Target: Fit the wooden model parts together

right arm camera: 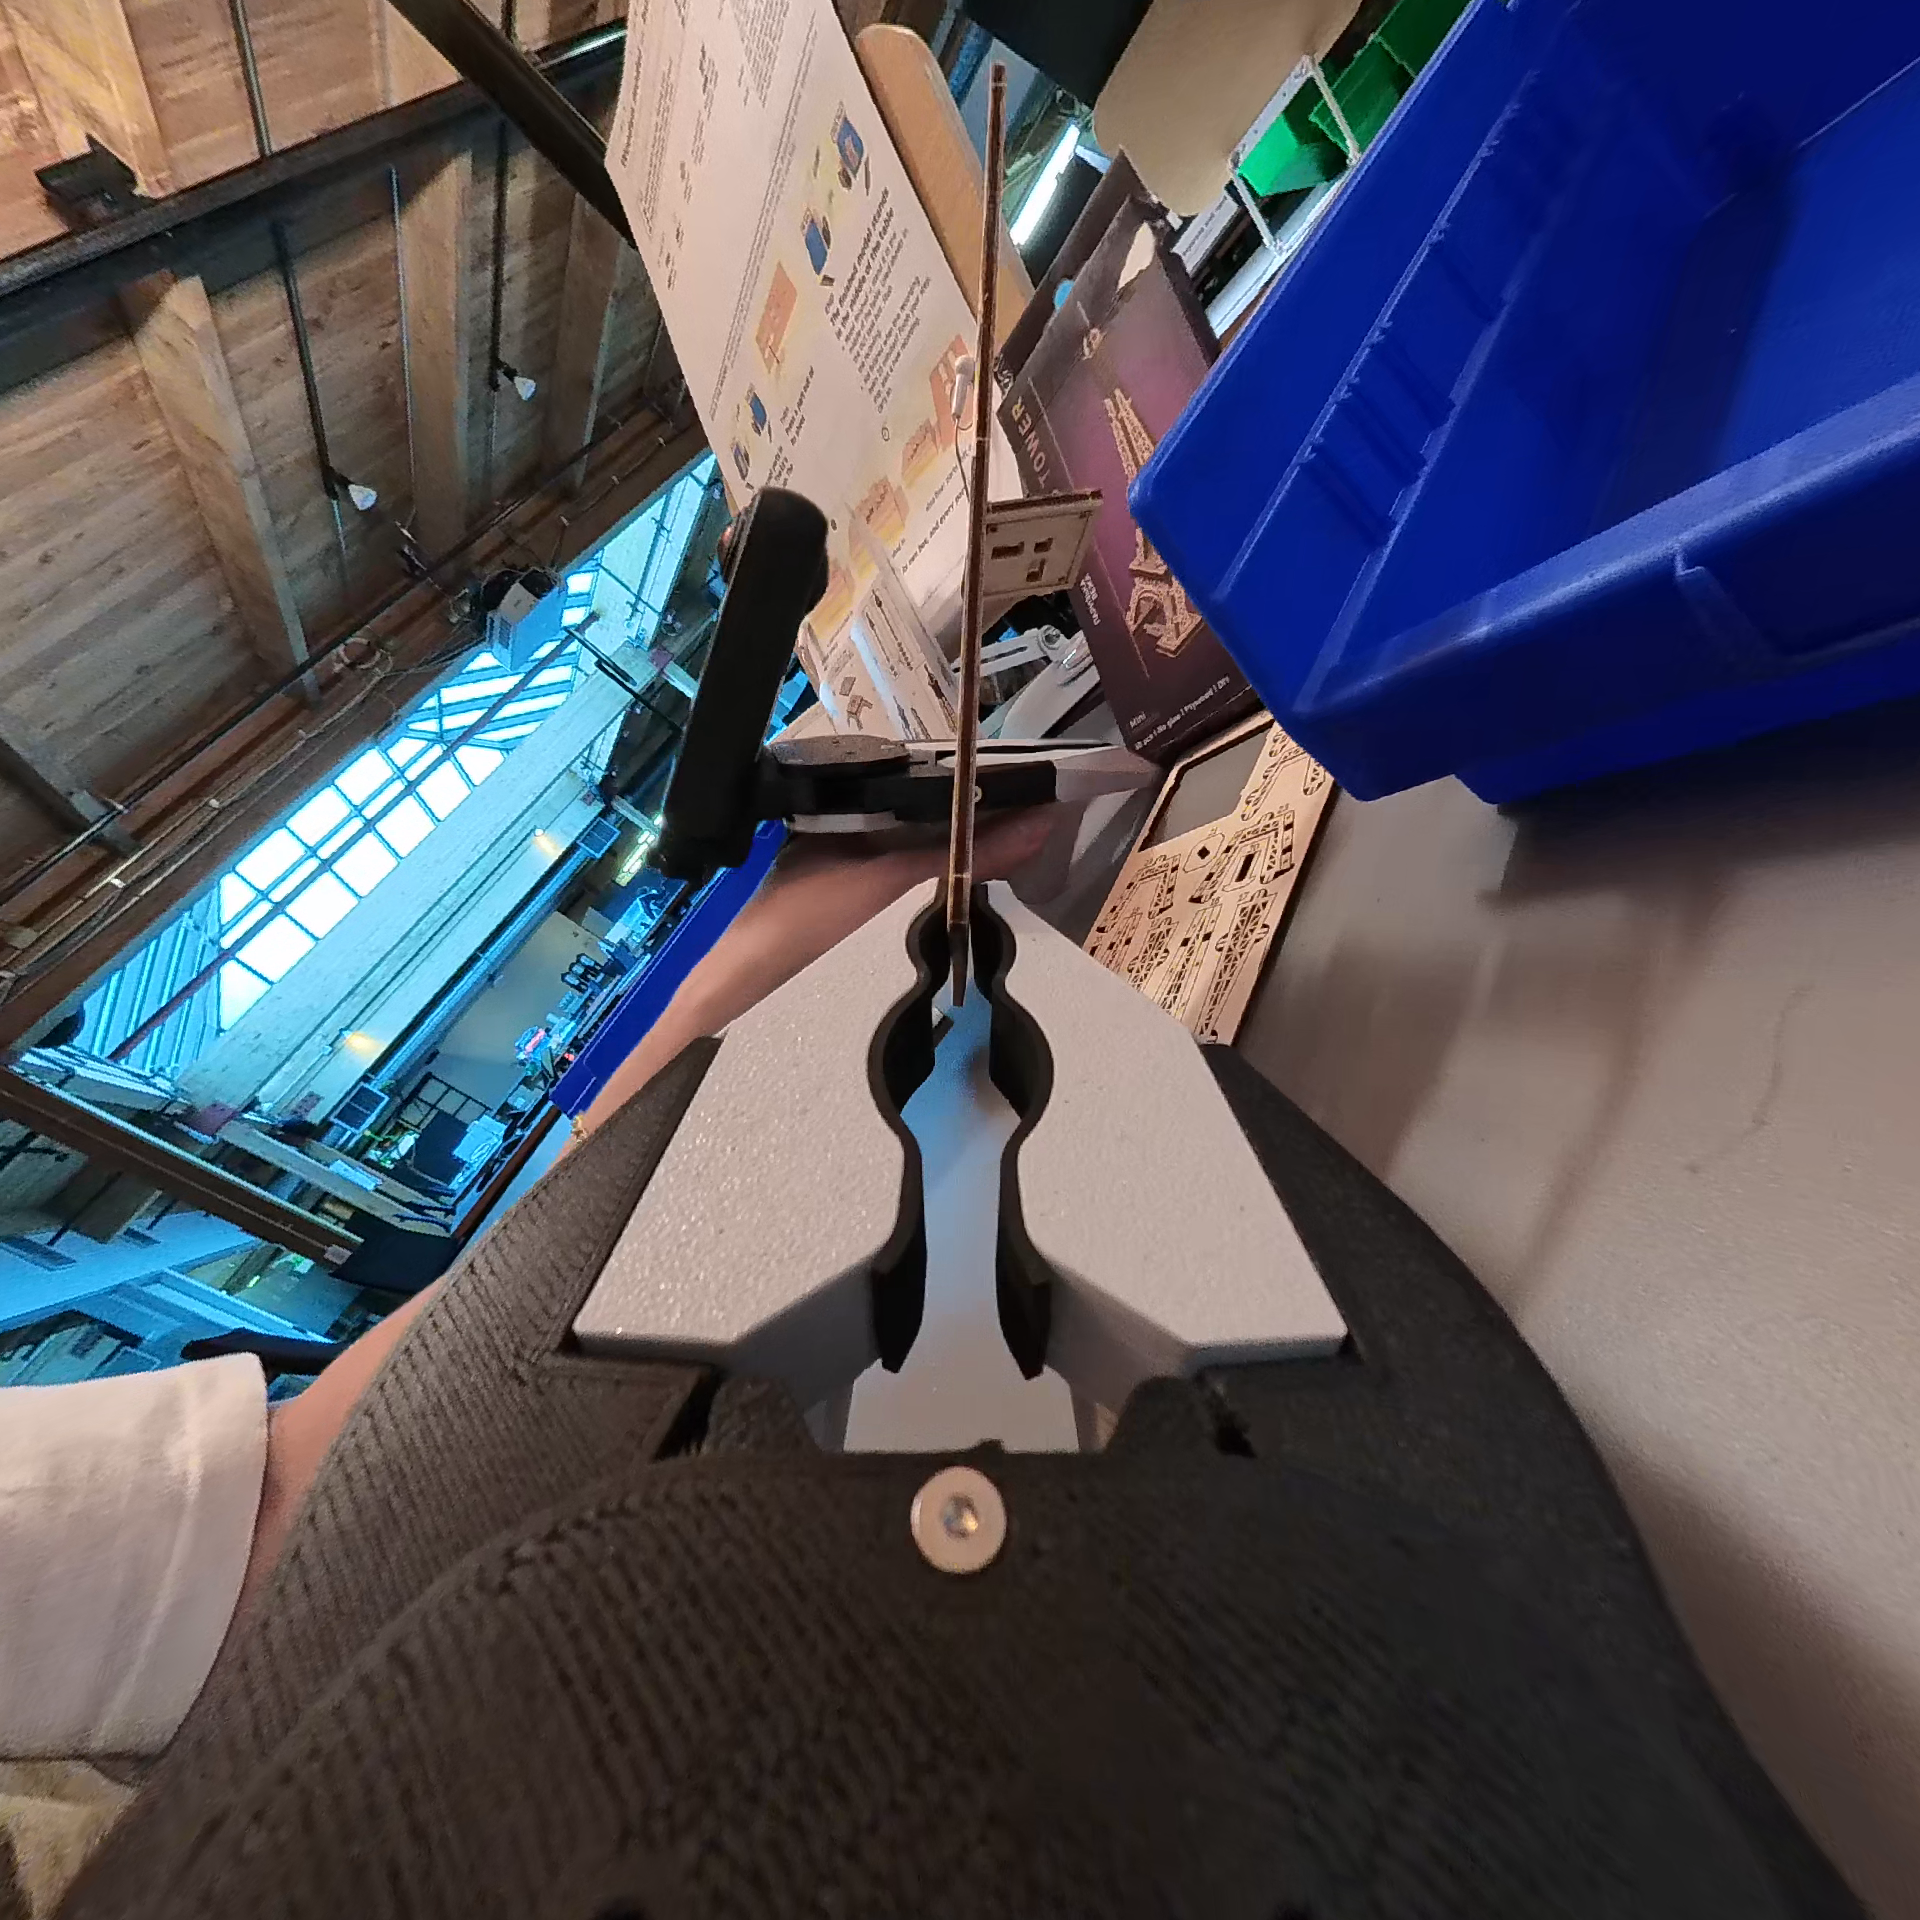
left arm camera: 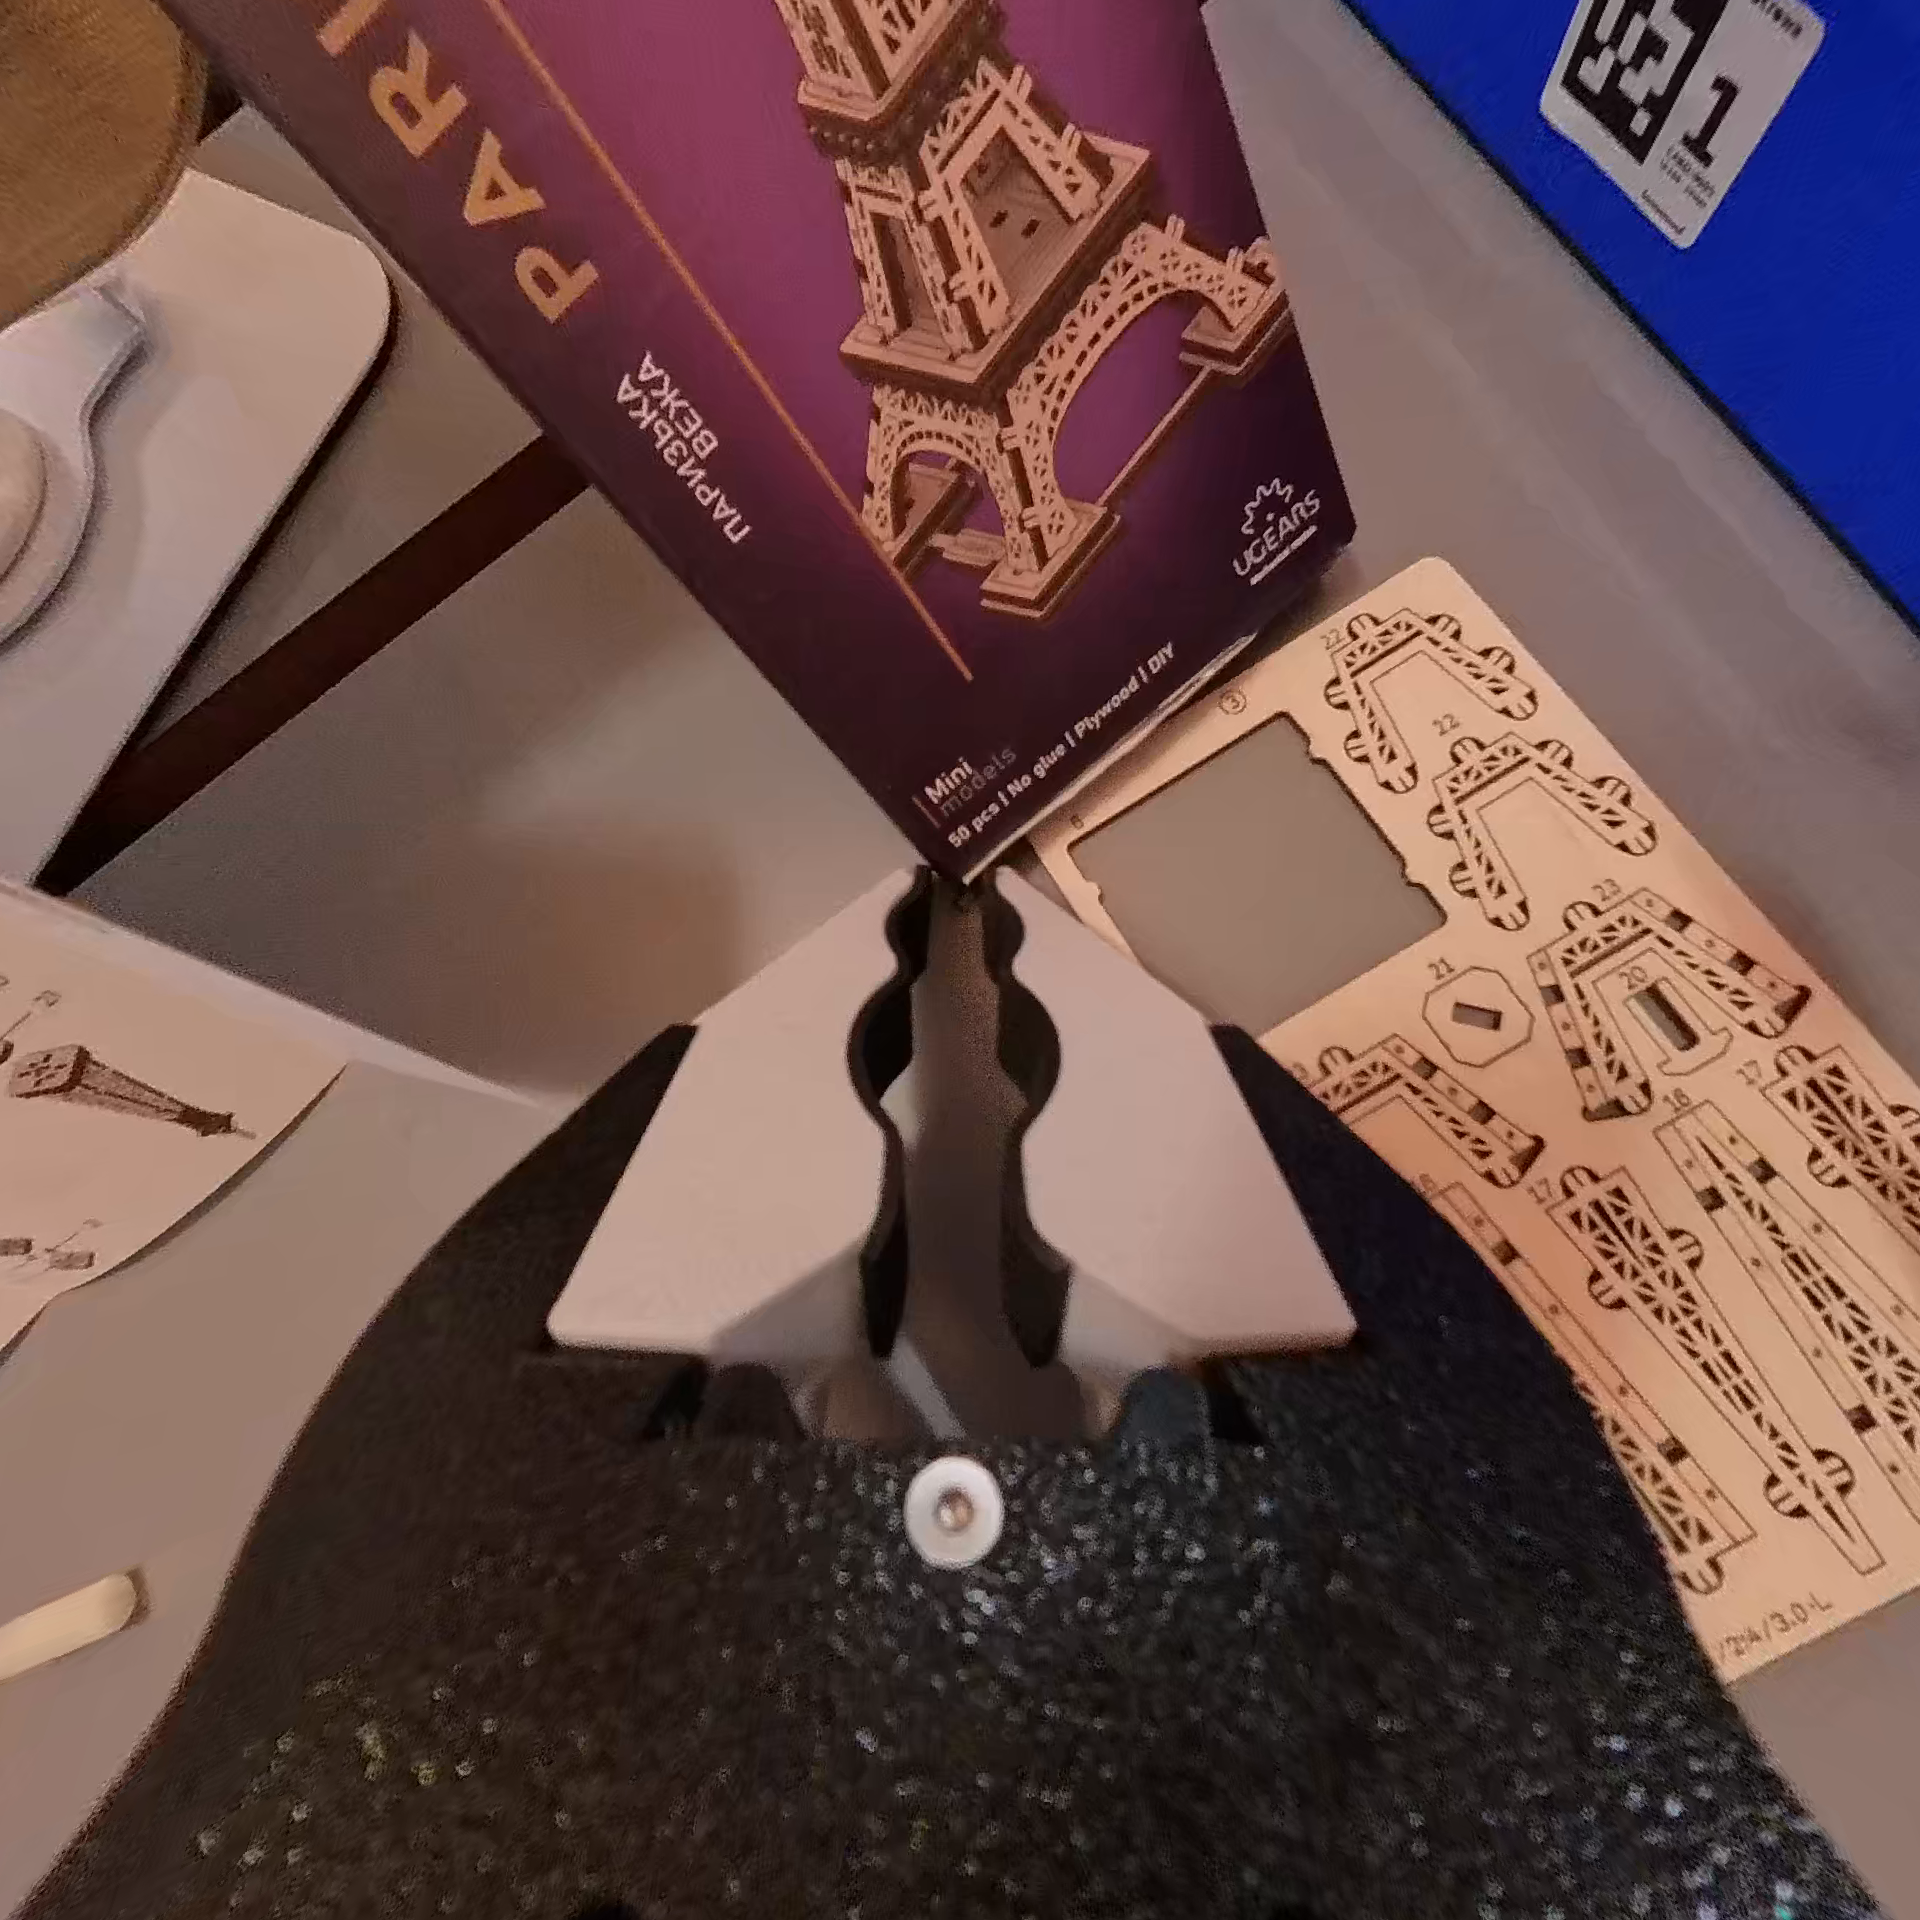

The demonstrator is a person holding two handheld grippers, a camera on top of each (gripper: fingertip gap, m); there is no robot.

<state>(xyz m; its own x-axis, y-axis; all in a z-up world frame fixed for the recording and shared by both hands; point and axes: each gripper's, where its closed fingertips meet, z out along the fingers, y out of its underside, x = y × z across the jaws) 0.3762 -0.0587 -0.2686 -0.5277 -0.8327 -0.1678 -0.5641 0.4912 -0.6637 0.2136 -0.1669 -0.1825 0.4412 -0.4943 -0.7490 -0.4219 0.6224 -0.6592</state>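
Note:
My left gripper [left arm camera: 958, 883] is shut on the near corner of the purple model box [left arm camera: 831, 364], which tilts up off the grey table. It also shows in the right wrist view [right arm camera: 1148, 771], with its tips at the box [right arm camera: 1132, 540]. My right gripper [right arm camera: 964, 935] is shut on the bottom edge of a thin wooden parts sheet [right arm camera: 982, 416], held upright and seen edge-on. Another wooden parts sheet [left arm camera: 1558, 1039], with tower pieces and an empty rectangular cut-out, lies flat on the table to the right of the left gripper. It also shows in the right wrist view [right arm camera: 1205, 894].
A blue bin [left arm camera: 1714, 312] [right arm camera: 1558, 416] stands at the right. An instruction sheet [left arm camera: 114, 1122] [right arm camera: 790, 312] lies at the left, with a wooden stick [left arm camera: 73, 1621] near it. A white tray [left arm camera: 208, 436] sits far left. A person's forearm [right arm camera: 790, 935] holds the left gripper. Measured from the fingertips, the wooden stick [left arm camera: 73, 1621] is 20 cm or so from the left gripper and 35 cm from the right.

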